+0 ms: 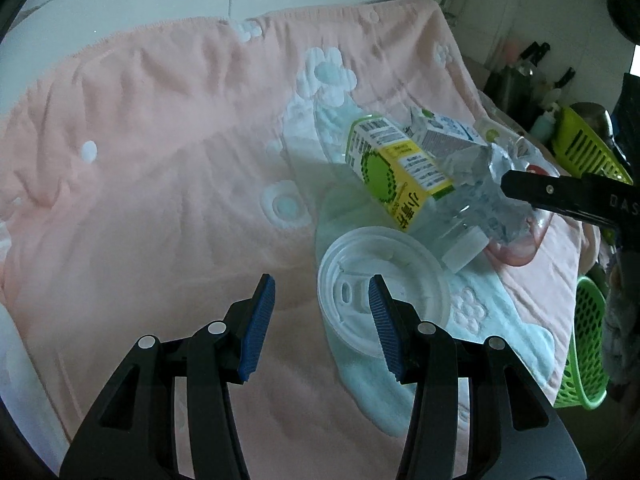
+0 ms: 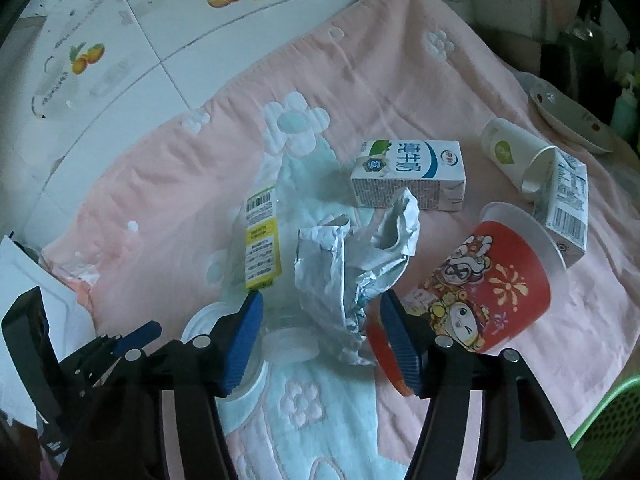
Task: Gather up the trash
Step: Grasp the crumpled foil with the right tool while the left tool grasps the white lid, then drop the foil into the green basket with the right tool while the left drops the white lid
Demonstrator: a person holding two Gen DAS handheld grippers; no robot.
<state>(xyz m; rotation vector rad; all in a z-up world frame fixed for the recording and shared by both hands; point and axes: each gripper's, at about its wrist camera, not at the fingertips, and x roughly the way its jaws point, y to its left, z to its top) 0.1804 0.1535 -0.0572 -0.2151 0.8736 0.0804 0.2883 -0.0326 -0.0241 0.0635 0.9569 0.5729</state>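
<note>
While the left fingers (image 1: 322,320) gape empty, the right fingers (image 2: 320,338) straddle crumpled foil (image 2: 352,264).

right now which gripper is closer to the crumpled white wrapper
Right. The right gripper has the crumpled white wrapper between its open fingers. The left gripper sits farther off, its fingers by the clear lidded cup.

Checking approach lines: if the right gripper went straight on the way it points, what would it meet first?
Probably the crumpled white wrapper lying between the right gripper's open blue pads, over the clear plastic bottle; depth is unclear.
</note>
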